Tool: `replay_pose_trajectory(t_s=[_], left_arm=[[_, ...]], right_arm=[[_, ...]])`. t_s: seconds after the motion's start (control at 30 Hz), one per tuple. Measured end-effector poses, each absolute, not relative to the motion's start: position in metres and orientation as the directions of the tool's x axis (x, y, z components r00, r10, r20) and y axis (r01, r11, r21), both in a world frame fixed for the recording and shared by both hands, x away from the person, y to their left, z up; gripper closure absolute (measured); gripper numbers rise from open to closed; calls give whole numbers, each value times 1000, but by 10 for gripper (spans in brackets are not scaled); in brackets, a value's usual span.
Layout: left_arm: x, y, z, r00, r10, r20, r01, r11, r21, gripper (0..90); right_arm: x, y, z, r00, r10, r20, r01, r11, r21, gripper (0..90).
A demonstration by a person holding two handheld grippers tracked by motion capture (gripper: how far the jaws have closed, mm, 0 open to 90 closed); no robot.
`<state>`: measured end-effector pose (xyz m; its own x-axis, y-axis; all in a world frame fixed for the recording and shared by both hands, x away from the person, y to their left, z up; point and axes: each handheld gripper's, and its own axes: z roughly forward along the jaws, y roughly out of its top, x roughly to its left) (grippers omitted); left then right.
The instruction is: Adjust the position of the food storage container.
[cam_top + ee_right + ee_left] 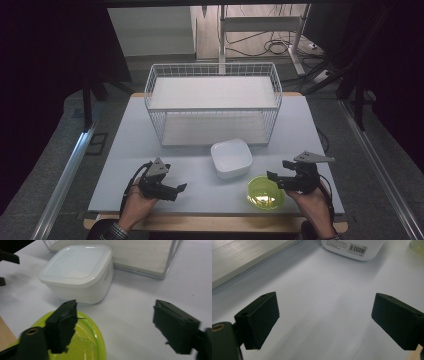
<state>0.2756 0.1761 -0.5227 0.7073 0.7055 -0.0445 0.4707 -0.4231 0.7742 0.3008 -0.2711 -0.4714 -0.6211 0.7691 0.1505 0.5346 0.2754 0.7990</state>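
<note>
Currently both grippers are released, empty. Right gripper (276, 178) hovers just beside the green bowl (265, 193) at the table's (125, 165) front edge; left gripper (176, 190) sits well apart.

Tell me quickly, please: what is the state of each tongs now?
Left tongs: open, holding nothing, above the bare table.
Right tongs: open, holding nothing, by the green bowl.

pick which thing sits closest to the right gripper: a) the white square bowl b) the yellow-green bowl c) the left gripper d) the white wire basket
b: in the high view the right gripper hangs just over the rim of the yellow-green bowl, and in the right gripper view one of its open jaws overlaps that bowl.
</note>
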Motion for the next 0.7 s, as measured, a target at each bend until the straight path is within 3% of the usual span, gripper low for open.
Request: replay_pose_trajectory(t_s=[0.1, 0.13, 0.17, 0.47, 0.7], left_arm=[[275, 176, -522, 709, 704, -38, 464, -426, 776, 75], [275, 176, -522, 709, 704, -38, 464, -425, 777, 76], [275, 176, -522, 709, 704, -38, 464, -425, 777, 76], [275, 176, -523, 707, 706, -39, 467, -424, 776, 74], [276, 176, -524, 708, 705, -38, 469, -430, 771, 73]], right_arm=[[295, -266, -467, -655, 749, 105, 506, 331, 797, 394], [290, -261, -464, -677, 732, 79, 487, 365, 793, 490], [290, -261, -464, -677, 732, 79, 487, 365, 793, 490], [267, -233, -454, -789, 607, 93, 454, 474, 754, 859], [256, -220, -455, -820, 563, 102, 449, 523, 724, 894]])
